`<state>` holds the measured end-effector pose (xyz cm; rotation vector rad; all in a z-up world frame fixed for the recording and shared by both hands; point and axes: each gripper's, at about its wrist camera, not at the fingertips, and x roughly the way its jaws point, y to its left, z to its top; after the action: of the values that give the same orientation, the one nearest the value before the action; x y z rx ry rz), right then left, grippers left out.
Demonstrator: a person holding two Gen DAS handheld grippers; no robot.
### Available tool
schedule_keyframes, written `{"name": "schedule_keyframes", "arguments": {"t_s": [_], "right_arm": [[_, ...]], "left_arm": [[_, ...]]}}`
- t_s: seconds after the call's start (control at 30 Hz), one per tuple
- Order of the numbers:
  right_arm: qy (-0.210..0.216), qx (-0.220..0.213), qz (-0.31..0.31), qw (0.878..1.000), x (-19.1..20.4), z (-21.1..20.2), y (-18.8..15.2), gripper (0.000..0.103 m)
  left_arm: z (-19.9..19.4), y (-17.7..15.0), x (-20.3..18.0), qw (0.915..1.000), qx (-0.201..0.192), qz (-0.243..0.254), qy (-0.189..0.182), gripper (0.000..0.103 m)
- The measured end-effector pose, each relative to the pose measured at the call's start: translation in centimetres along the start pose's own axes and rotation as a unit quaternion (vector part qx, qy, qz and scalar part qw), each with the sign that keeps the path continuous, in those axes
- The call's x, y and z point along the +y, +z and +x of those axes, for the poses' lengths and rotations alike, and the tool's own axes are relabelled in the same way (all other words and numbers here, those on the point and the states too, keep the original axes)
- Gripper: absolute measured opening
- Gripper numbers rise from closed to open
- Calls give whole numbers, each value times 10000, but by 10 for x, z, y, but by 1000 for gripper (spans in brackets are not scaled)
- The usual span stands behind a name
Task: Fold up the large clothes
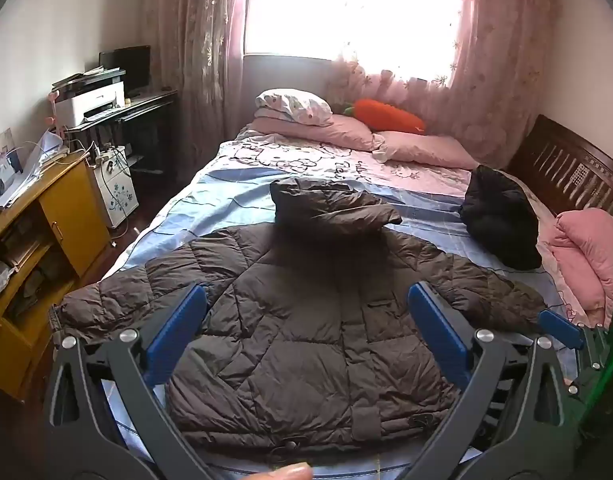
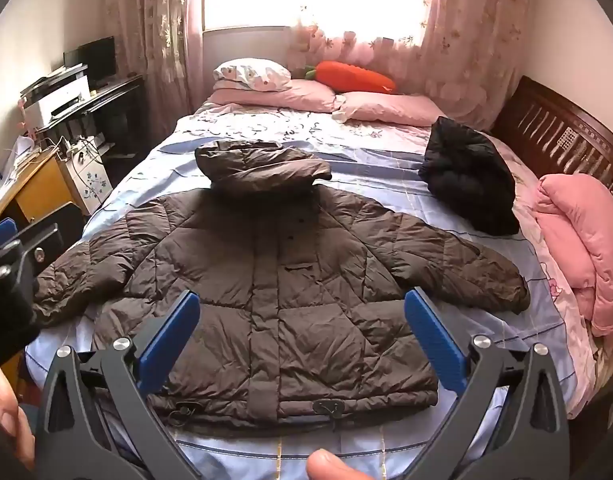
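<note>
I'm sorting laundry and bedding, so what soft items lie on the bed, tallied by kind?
Brown puffer jacket, spread flat: 1
Black garment, bunched near the headboard side: 1
Pillows (white floral, two pink): 3
Pink quilt, folded at the right edge: 1
Orange carrot plush: 1
Total: 7

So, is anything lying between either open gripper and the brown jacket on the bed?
Nothing visible. The brown jacket lies spread flat just beyond the left gripper and right gripper. The black garment sits apart, off to the side.
</note>
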<state>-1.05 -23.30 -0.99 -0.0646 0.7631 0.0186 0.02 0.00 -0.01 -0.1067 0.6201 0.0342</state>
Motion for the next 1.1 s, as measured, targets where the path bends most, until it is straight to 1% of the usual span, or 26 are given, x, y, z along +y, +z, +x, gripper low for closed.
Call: {"name": "schedule_keyframes", "arguments": {"t_s": [0.63,0.77,1.1], "right_arm": [[34,9,2,10000,1,3,0,102],[53,15,3,10000,4,4,-1,102],[49,3,-19,10000,7,1,-2,102]], "left_arm": [[1,0,0,10000,57,20,10,101],[8,-14,8,10000,73,13,3,101],[9,-15,7,10000,91,25,15,101]]}}
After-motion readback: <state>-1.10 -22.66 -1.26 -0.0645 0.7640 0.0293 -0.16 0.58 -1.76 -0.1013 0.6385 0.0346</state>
